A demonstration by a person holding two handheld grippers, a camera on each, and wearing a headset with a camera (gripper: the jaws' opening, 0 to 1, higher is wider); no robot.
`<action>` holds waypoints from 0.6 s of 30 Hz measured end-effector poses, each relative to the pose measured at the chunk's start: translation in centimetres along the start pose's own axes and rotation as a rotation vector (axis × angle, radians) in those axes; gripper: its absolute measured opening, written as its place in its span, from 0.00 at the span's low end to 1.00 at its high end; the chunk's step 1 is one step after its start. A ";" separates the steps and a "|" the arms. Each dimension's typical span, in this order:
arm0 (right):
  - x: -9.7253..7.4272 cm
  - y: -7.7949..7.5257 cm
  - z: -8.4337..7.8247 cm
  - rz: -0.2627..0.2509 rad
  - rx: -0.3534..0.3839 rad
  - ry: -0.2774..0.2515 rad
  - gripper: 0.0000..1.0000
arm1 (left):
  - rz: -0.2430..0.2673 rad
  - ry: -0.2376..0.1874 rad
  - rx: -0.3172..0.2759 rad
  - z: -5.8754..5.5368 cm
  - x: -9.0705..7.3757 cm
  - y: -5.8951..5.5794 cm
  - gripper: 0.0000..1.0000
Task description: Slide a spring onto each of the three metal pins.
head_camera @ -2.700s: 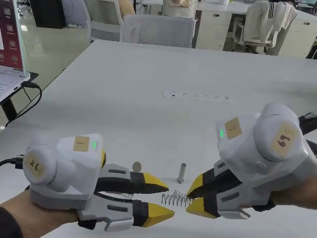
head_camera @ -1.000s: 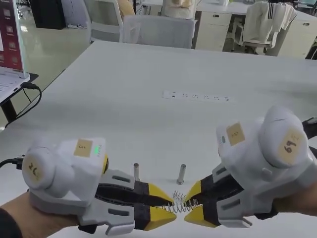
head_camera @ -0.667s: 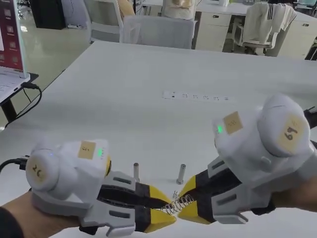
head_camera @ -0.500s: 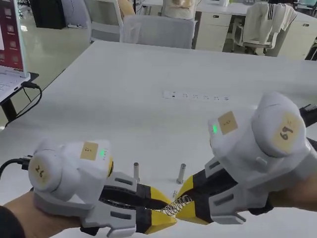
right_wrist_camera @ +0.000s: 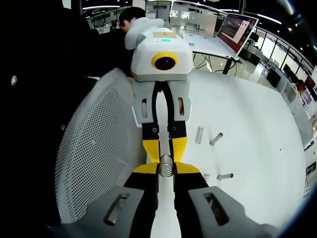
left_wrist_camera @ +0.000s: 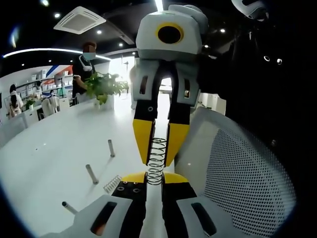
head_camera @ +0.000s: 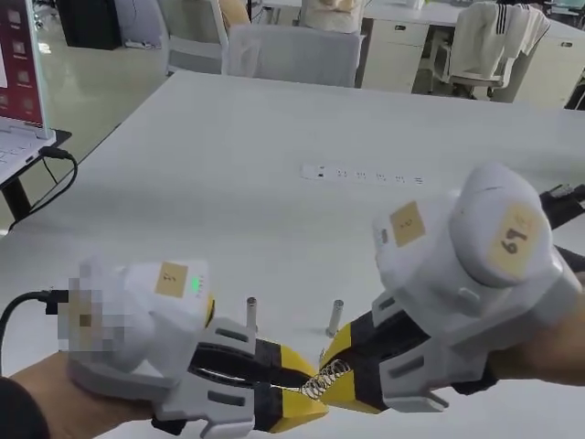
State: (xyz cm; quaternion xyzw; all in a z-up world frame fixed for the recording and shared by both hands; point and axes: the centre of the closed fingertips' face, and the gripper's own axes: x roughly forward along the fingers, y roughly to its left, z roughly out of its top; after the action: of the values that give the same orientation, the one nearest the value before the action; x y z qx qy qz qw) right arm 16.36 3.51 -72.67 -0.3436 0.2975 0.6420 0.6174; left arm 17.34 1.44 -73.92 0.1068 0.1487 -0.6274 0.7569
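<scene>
Zero done: three grey metal pins (left_wrist_camera: 91, 173) stood bare; left gripper (left_wrist_camera: 155, 177) and right gripper (right_wrist_camera: 166, 171) both clamped one coiled wire spring (left_wrist_camera: 156, 156).

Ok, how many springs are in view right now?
2. One spring is pinched between the left gripper and right gripper; a loose spring lies on the table beside the pins. A third may be hidden.

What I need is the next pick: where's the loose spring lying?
In the left gripper view, the loose spring lies on the table left of the left tool, beside the middle metal pin.
</scene>
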 end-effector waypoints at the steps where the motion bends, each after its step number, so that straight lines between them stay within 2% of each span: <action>1: 0.0 0.0 0.0 0.001 0.000 -0.001 0.08 | -0.001 0.002 0.003 0.0 0.0 0.0 0.03; 12: 0.1 -0.1 0.1 0.002 0.001 0.003 0.08 | 0.002 0.001 -0.001 -0.1 0.1 0.1 0.04; 18: 0.0 -0.2 -0.1 -0.002 0.002 0.006 0.08 | 0.014 -0.008 -0.012 0.0 0.0 0.3 0.13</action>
State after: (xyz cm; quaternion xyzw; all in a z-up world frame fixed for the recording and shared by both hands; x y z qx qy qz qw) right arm 16.57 3.49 -72.72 -0.3453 0.2999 0.6401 0.6173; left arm 17.67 1.53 -73.89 0.1009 0.1486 -0.6217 0.7624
